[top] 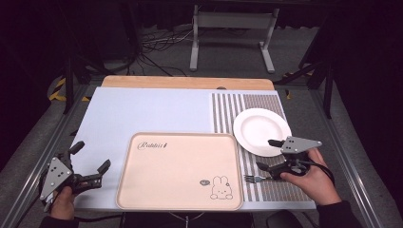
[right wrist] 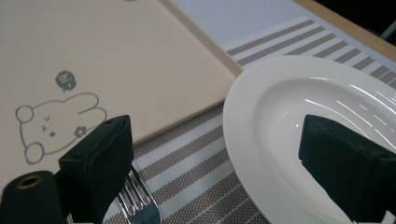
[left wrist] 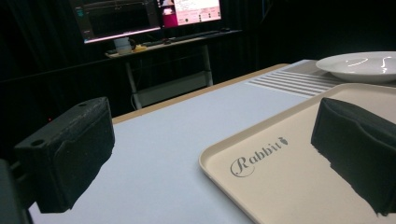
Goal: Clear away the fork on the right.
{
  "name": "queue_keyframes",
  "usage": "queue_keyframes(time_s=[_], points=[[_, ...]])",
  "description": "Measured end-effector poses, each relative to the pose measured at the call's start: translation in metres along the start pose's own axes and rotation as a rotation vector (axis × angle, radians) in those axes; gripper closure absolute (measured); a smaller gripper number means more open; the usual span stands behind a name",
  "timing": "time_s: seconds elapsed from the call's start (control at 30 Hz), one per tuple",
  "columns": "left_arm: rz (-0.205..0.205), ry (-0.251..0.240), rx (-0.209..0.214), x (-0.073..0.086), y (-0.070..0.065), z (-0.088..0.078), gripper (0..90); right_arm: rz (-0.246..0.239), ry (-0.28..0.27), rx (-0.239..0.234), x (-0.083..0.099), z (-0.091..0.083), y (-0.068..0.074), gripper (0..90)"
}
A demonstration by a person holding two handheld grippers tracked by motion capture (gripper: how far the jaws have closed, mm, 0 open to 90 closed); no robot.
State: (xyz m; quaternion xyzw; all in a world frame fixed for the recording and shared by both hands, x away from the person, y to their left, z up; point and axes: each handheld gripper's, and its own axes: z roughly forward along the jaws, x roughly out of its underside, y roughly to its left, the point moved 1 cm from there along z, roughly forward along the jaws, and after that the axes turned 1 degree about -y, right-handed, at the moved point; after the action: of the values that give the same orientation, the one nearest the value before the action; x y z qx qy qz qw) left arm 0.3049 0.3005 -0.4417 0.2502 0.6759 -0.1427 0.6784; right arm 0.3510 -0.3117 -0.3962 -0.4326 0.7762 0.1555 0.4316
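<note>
A person sits at a surface (top: 142, 109) covered by a pale mat, holding a hand-held gripper in each hand. A beige tray (top: 179, 171) with a rabbit drawing lies at the middle of the near edge. A white plate (top: 262, 131) sits toward the right edge on a striped section of the mat, just beside the tray's far right corner.

A metal fork (top: 254, 178) lies flat on the stripes near the near right corner, between the tray and the right hand, its tines pointing at the tray. In the right gripper view the fork's tines (right wrist: 140, 205) show just behind the left jaw.

The right hand-held gripper (top: 267, 154) hangs over the gap between fork and plate. Its jaws stand wide apart and hold nothing; one jaw lies over the plate's rim, the other above the fork.

The left hand-held gripper (top: 90, 156) rests near the near left corner, beside the tray, jaws wide apart and empty.

The fork looks light, stiff and slippery, and it lies so flat that a pinch from above could skid off. The handle's narrow middle seems the best place to grip, jaws closing across its width. The plate looks rigid, smooth and breakable; its raised rim offers the likeliest hold.
</note>
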Motion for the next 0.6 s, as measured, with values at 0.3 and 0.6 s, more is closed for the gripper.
queue_keyframes(time_s=[0.3,0.6], points=[[-0.002,-0.003,-0.002,-0.0003,0.0007,-0.0007,0.2,-0.089,0.182,-0.046,-0.0076,0.0013,-0.0042,14.6],[-0.001,-0.003,-0.002,-0.0003,0.0010,-0.0008,0.2,-0.156,0.326,-0.150,-0.0085,0.0074,-0.0077,15.5]])
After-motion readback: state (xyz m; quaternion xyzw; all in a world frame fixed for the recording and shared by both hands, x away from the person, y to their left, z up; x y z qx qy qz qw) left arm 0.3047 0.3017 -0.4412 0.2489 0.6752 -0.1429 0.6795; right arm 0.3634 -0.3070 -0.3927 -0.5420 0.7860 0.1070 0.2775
